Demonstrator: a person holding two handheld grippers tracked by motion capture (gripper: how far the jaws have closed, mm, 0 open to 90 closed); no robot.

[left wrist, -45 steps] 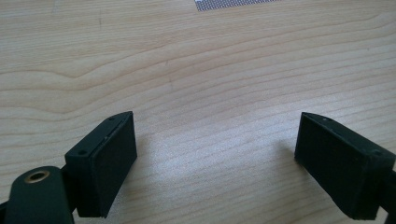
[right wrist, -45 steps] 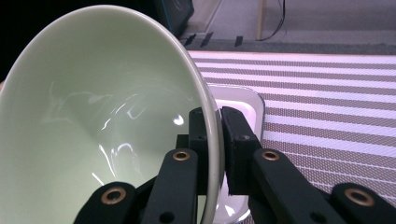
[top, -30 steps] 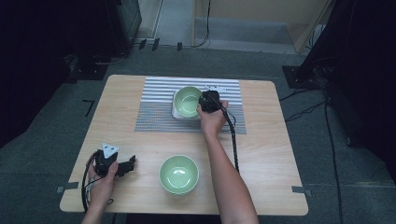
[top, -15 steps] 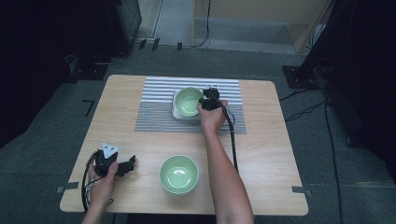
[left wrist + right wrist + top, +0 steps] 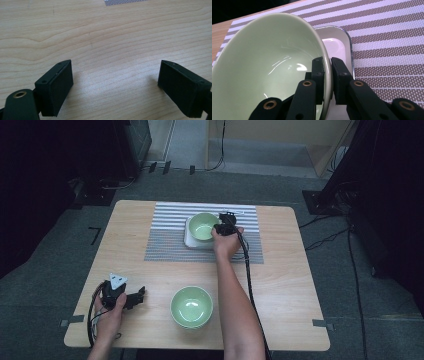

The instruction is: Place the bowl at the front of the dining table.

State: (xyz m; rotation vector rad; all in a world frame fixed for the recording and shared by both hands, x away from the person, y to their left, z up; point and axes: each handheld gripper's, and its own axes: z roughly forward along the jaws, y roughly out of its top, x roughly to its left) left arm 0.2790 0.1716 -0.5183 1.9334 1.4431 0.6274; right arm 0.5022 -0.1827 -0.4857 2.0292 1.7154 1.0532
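Change since earlier: right hand sits slightly farther back on the striped placemat than a second ago, bowl rim between the pads throughout; left hand and near bowl have not shifted.
Left gripper: rests at the near left of the wooden table, jaws spread wide over bare wood, nothing between them (the left gripper view has a corner of the placemat at its top edge).
Near bowl: pale green, upright, on bare wood between the two forearms, well apart from both grippers.
Placemat: lies across the far middle of the table, under the tray.
White tray: on the placemat, directly beneath the far bowl.
Far bowl: pale green, tilted, over the tray.
Right gripper: nearly closed, one pad inside the rim and one outside, pinching the far bowl's right edge.
In the way: nothing between tray and near bowl except the right forearm.
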